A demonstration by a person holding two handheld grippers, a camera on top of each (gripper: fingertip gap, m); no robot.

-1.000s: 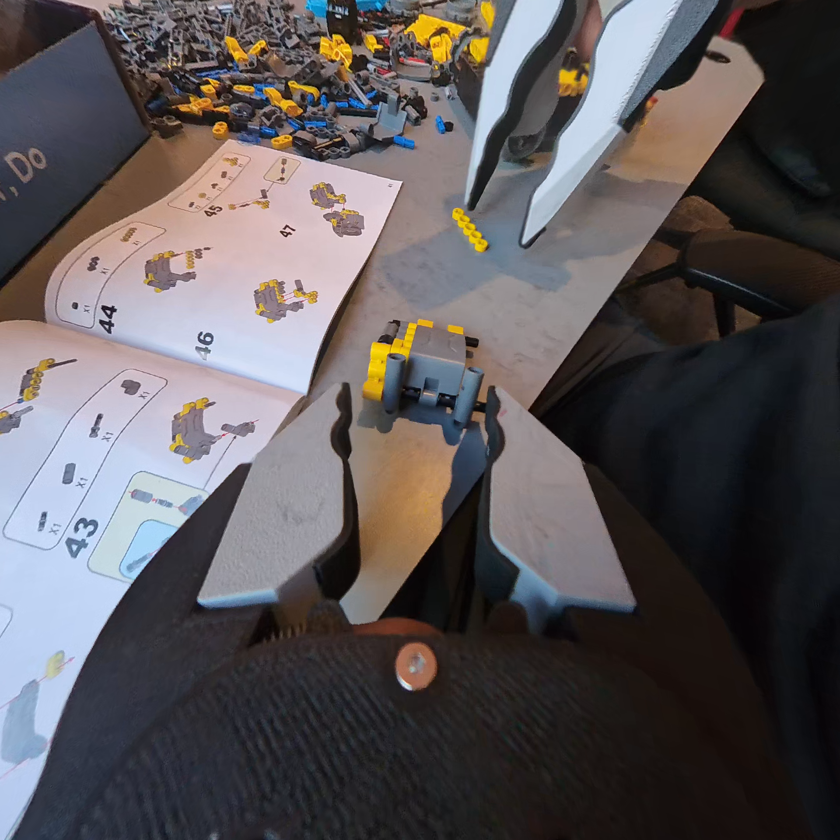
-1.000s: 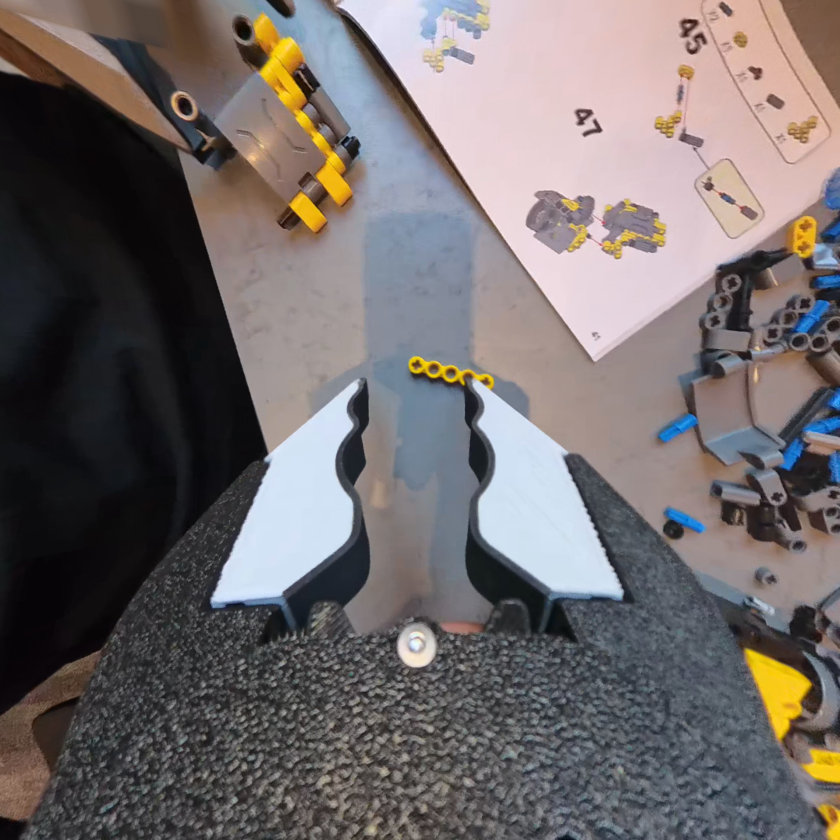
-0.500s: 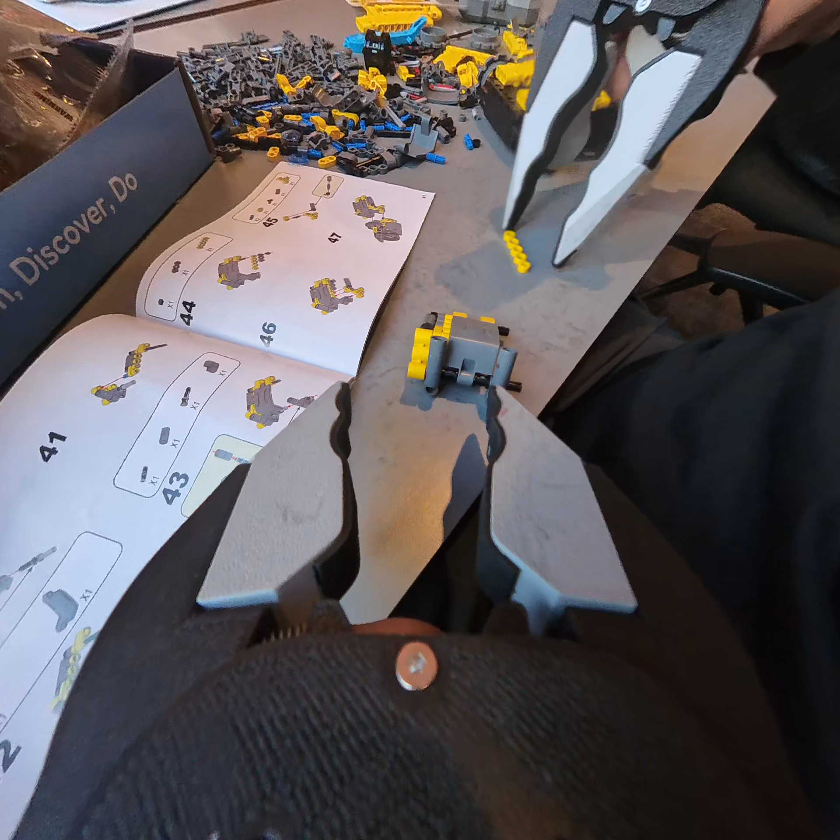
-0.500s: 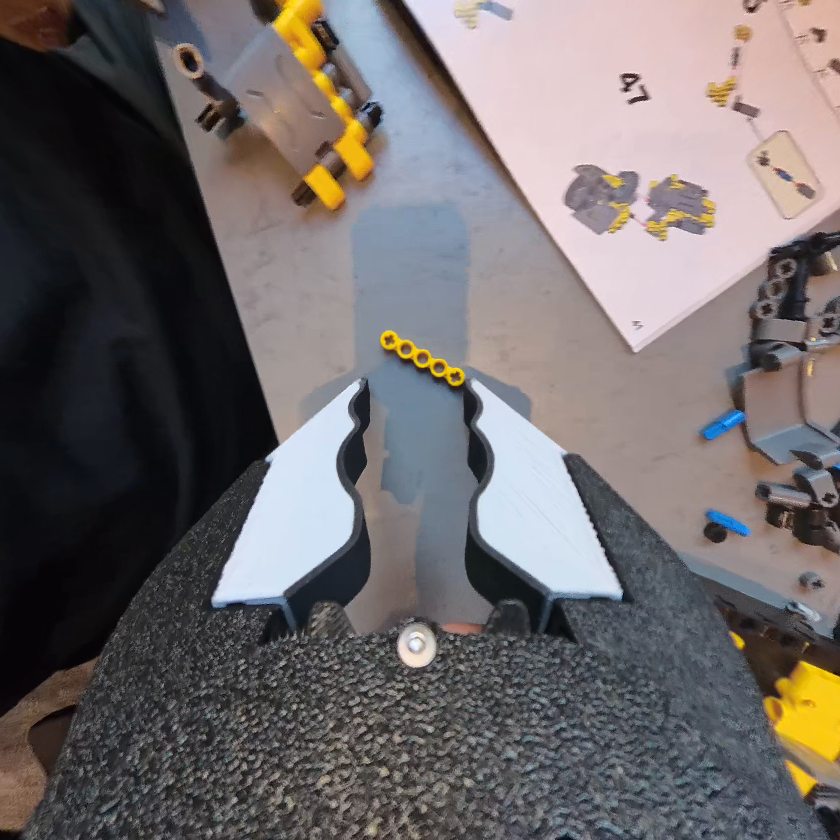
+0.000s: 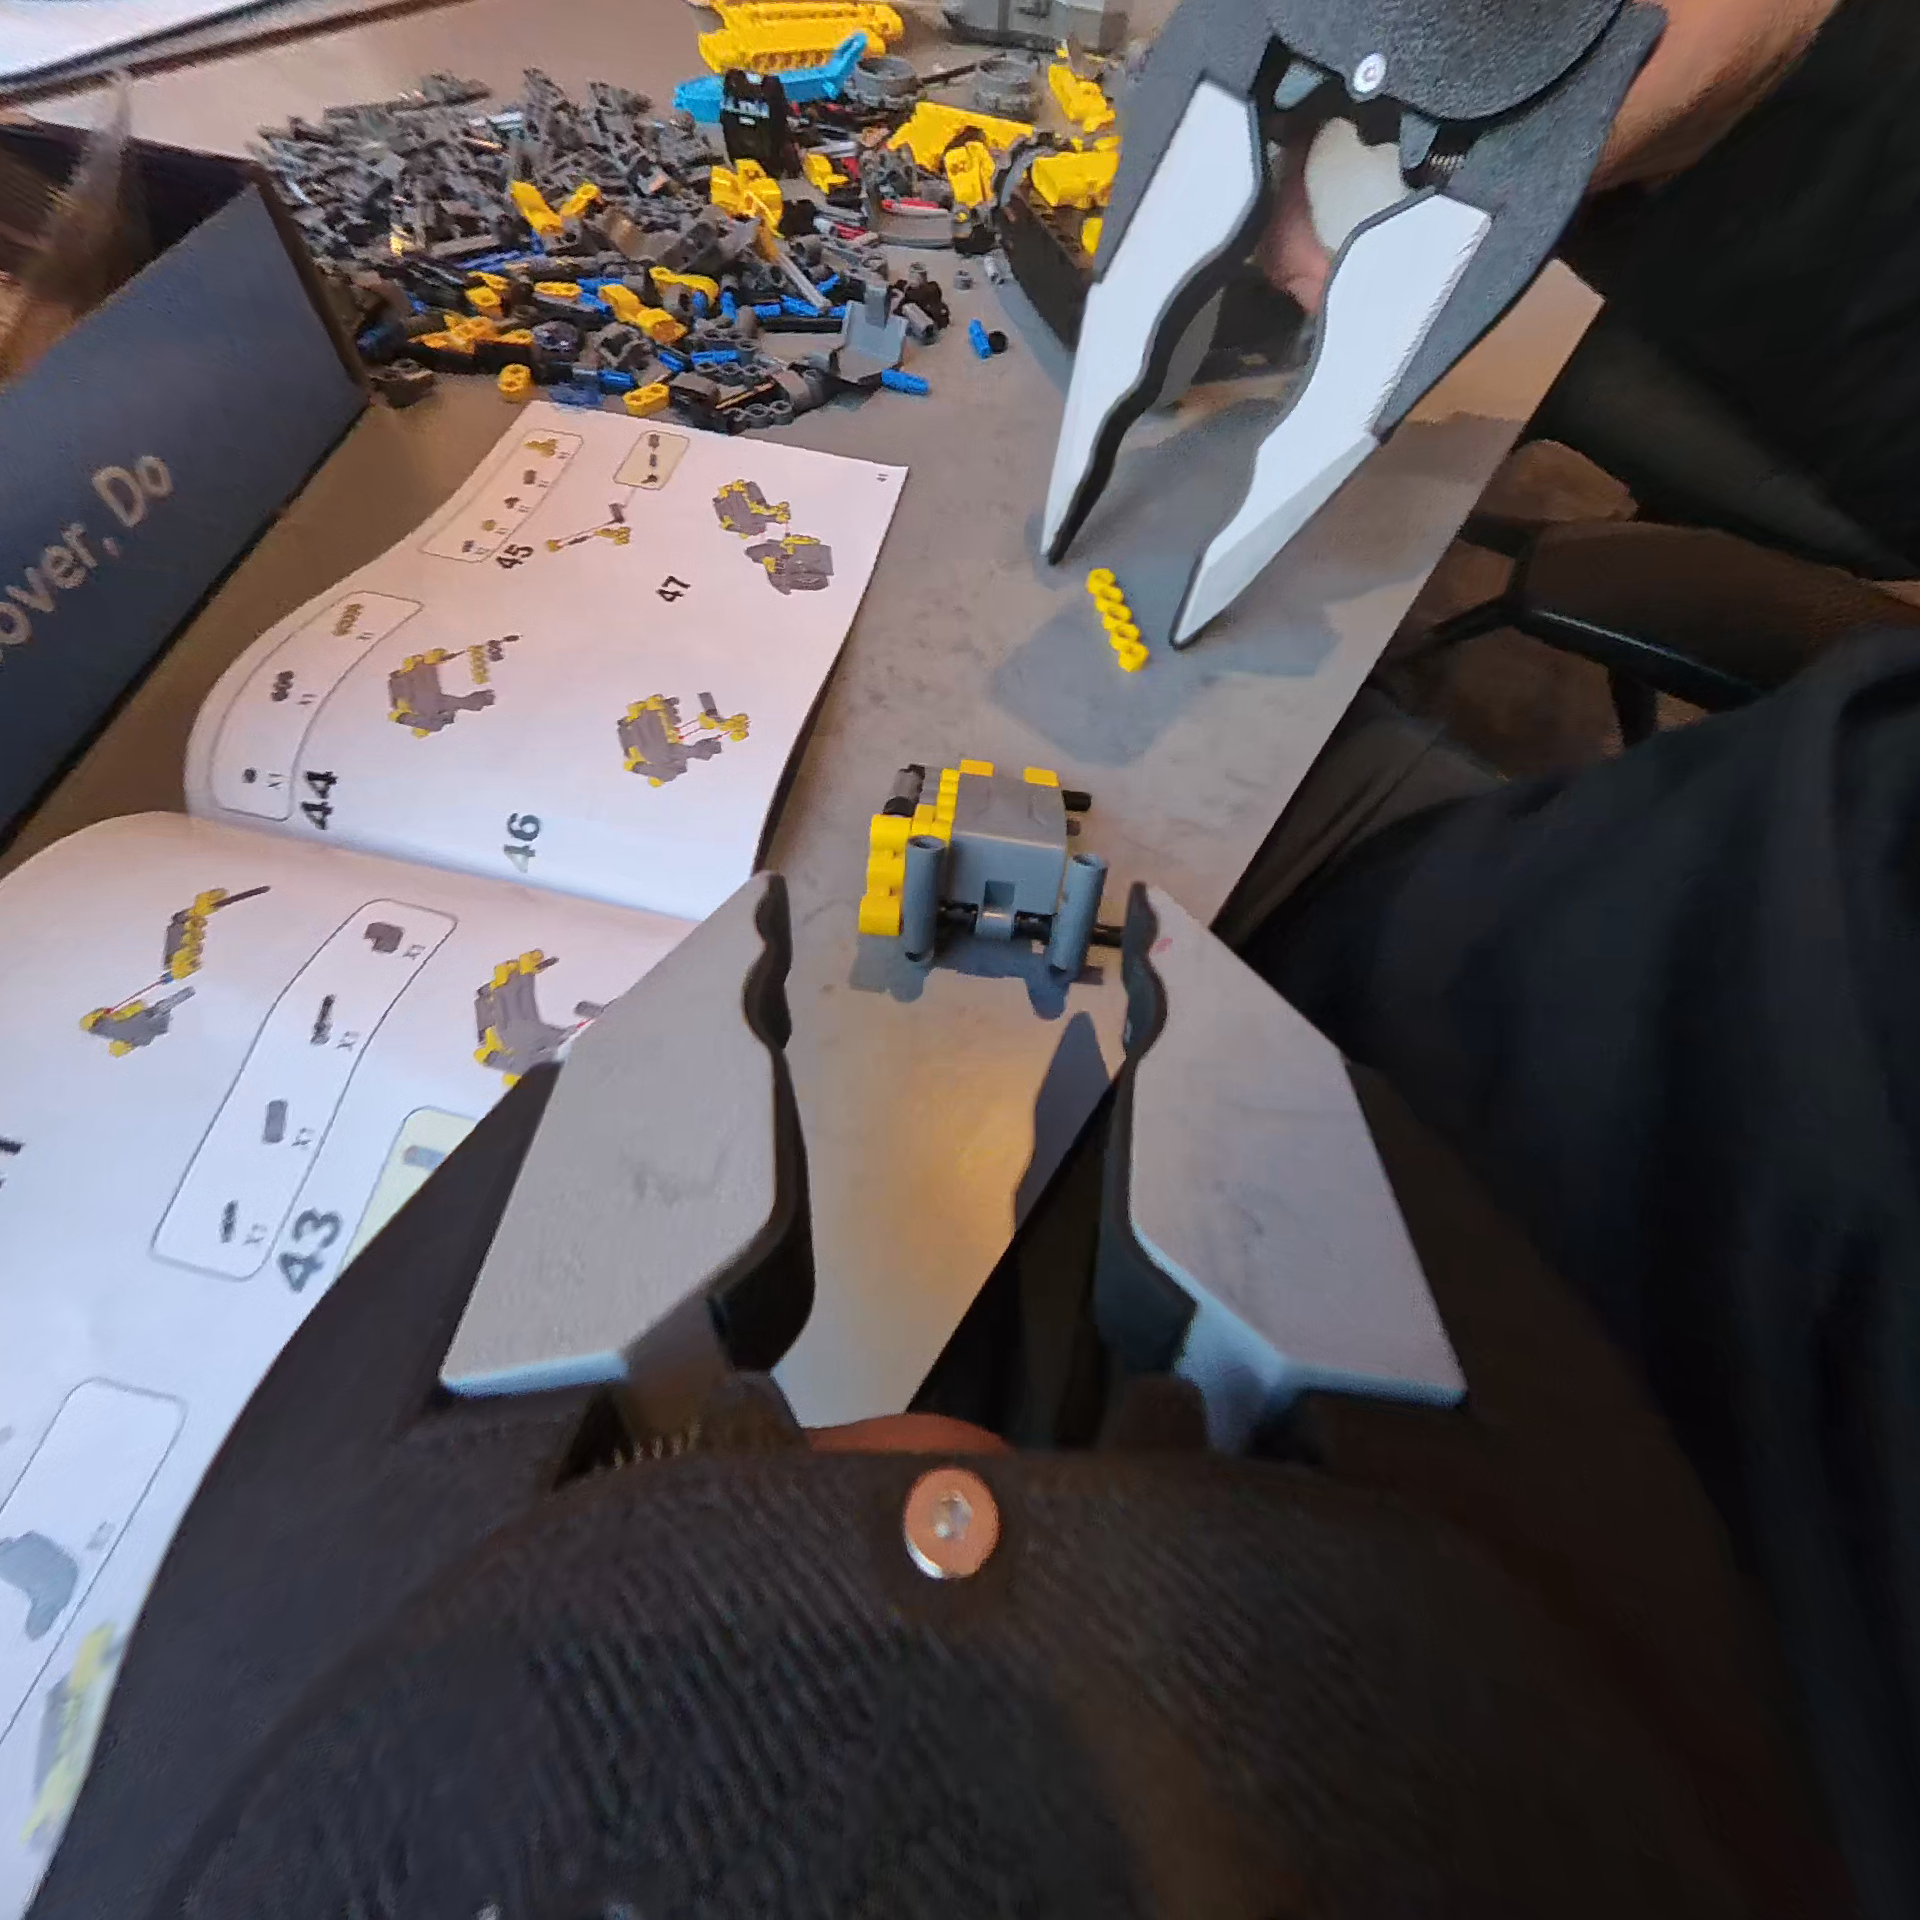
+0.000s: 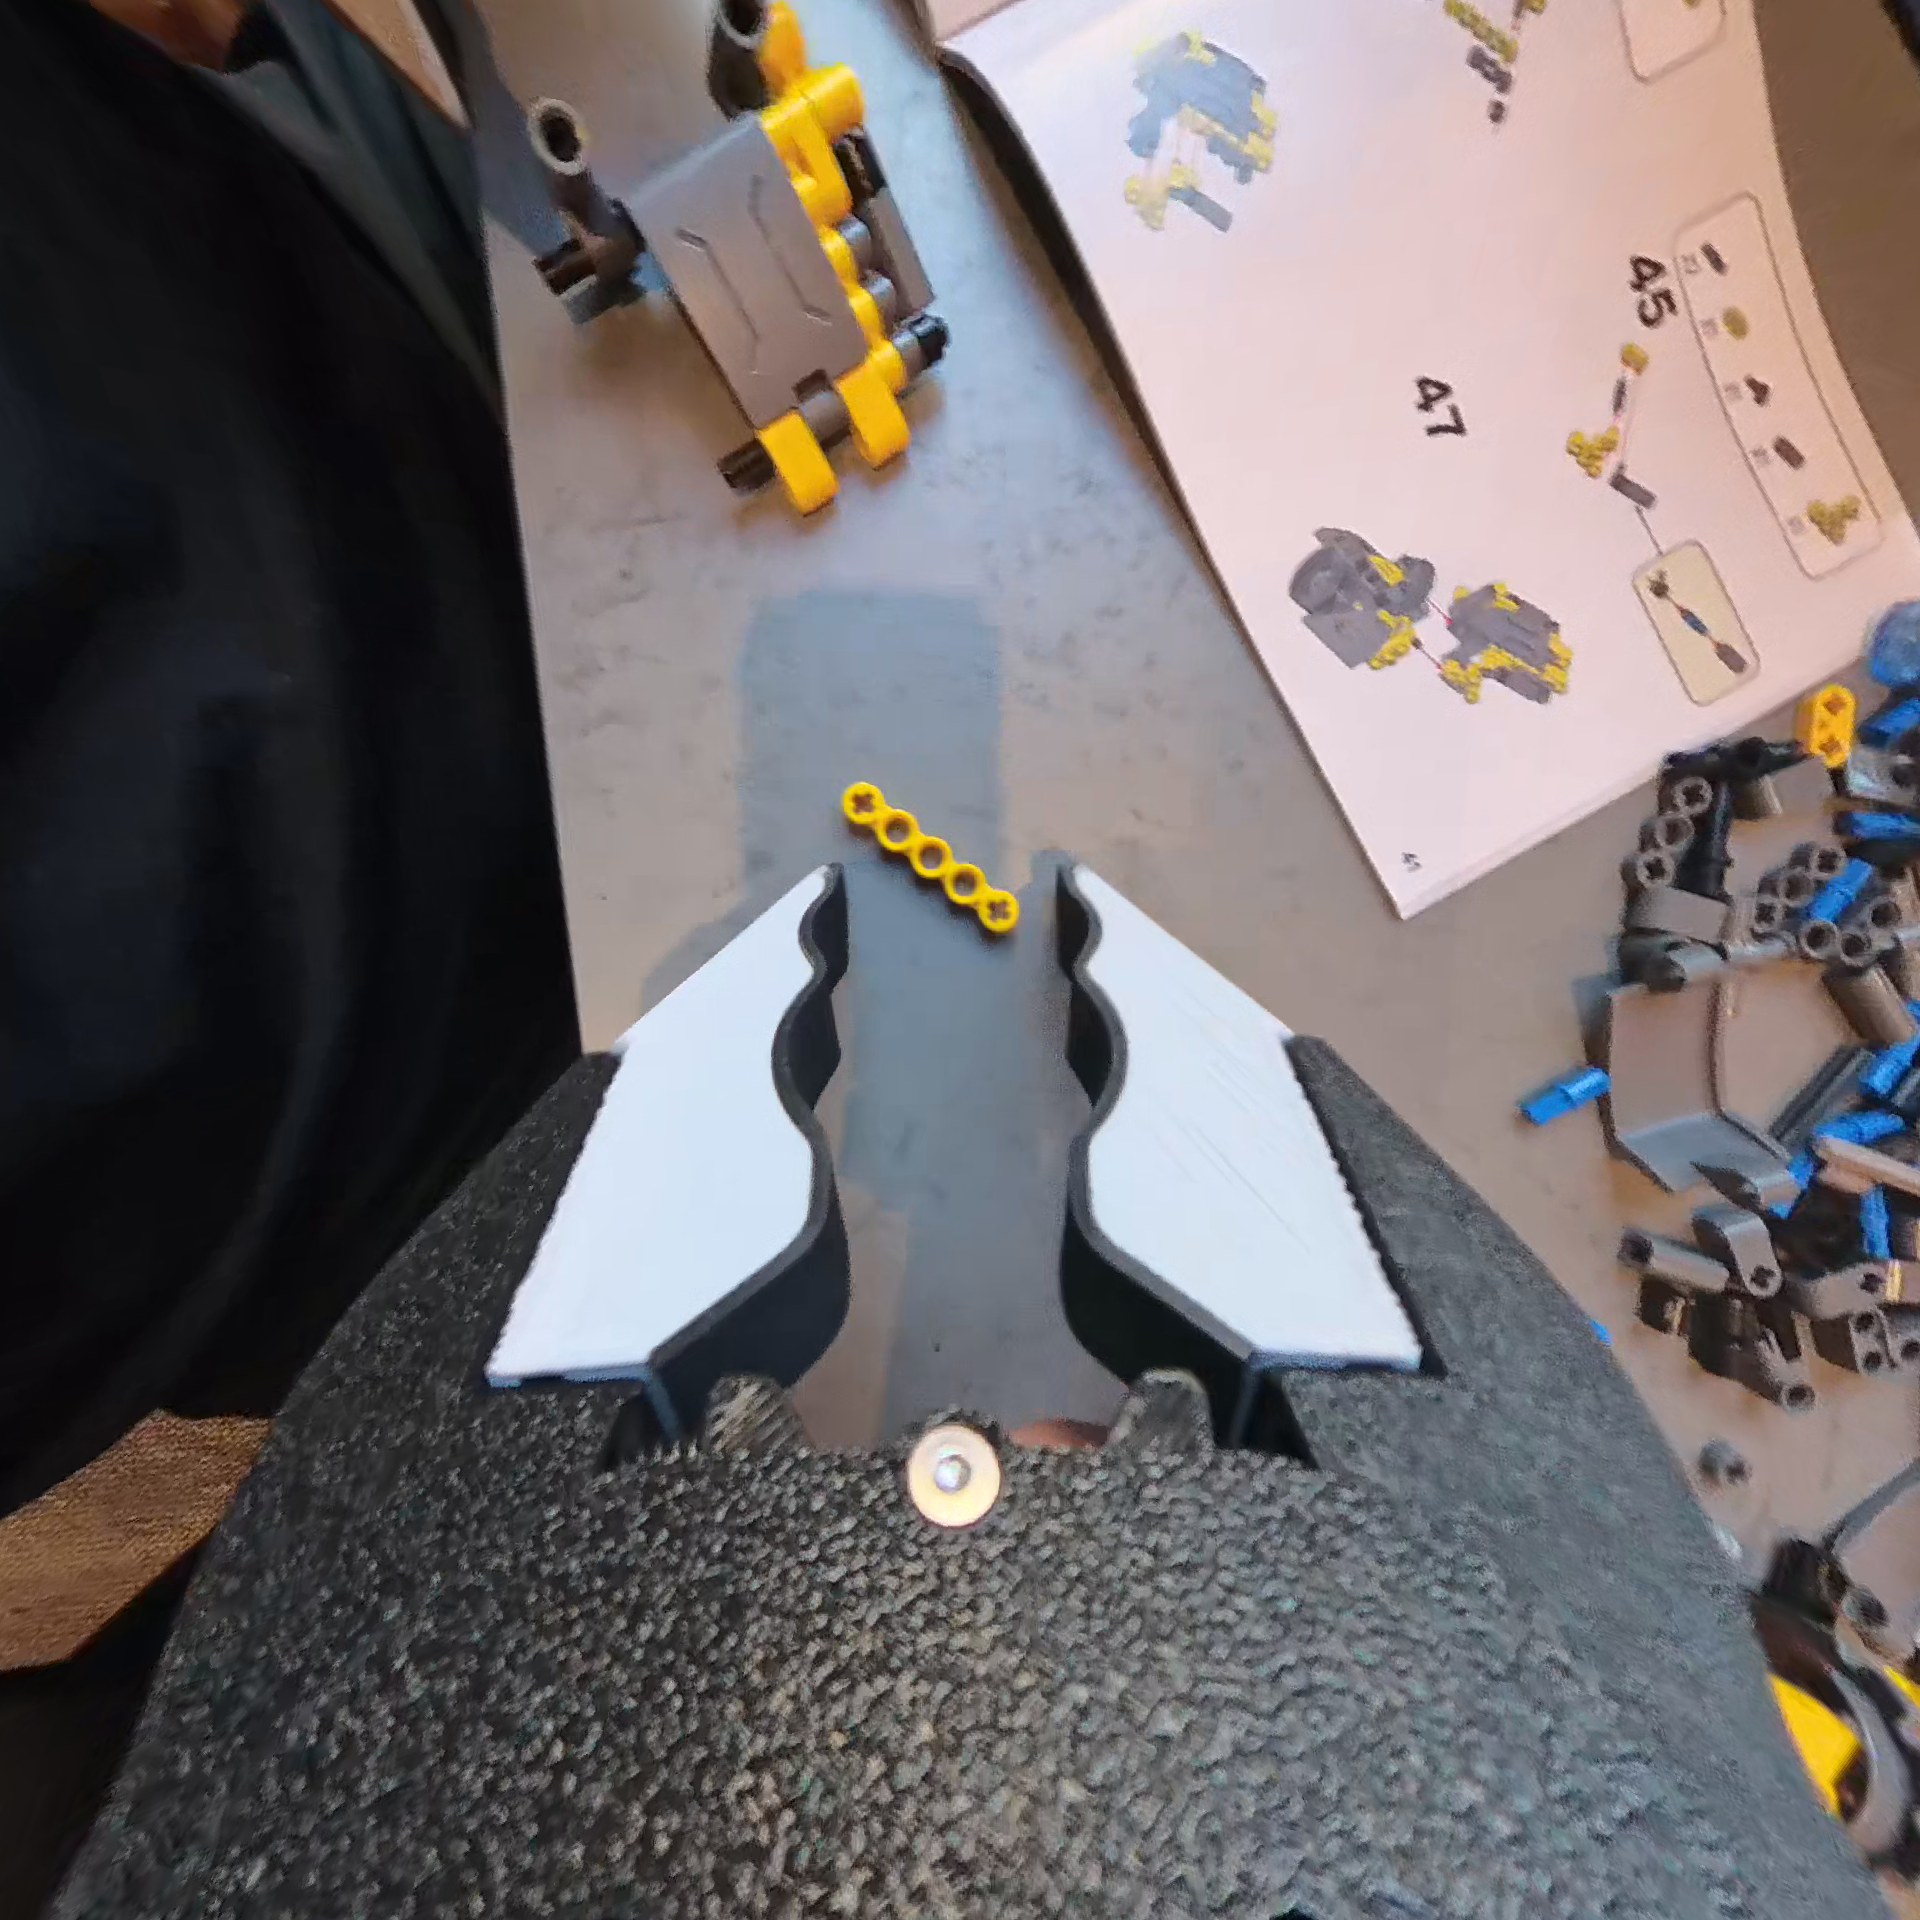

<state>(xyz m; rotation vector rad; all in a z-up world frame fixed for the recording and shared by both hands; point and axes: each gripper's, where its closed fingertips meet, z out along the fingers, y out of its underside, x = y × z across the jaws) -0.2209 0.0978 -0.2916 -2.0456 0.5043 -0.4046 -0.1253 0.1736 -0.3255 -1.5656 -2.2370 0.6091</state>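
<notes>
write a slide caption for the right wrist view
Open right gripper poised over a small yellow beam on the grey table, beside an open instruction booklet.

My desk (image 5: 935,1143) is a grey slab, and plenty lies on it. An open instruction booklet (image 5: 540,665) lies flat at my left. Just beside its page edge sits a small grey-and-yellow brick assembly (image 5: 987,862), and farther out a thin yellow beam (image 6: 928,860) with five holes lies flat (alone on bare grey). Beyond is a heap of loose dark, yellow and blue pieces (image 5: 623,270); a dark box (image 5: 156,520) stands at the far left.
</notes>
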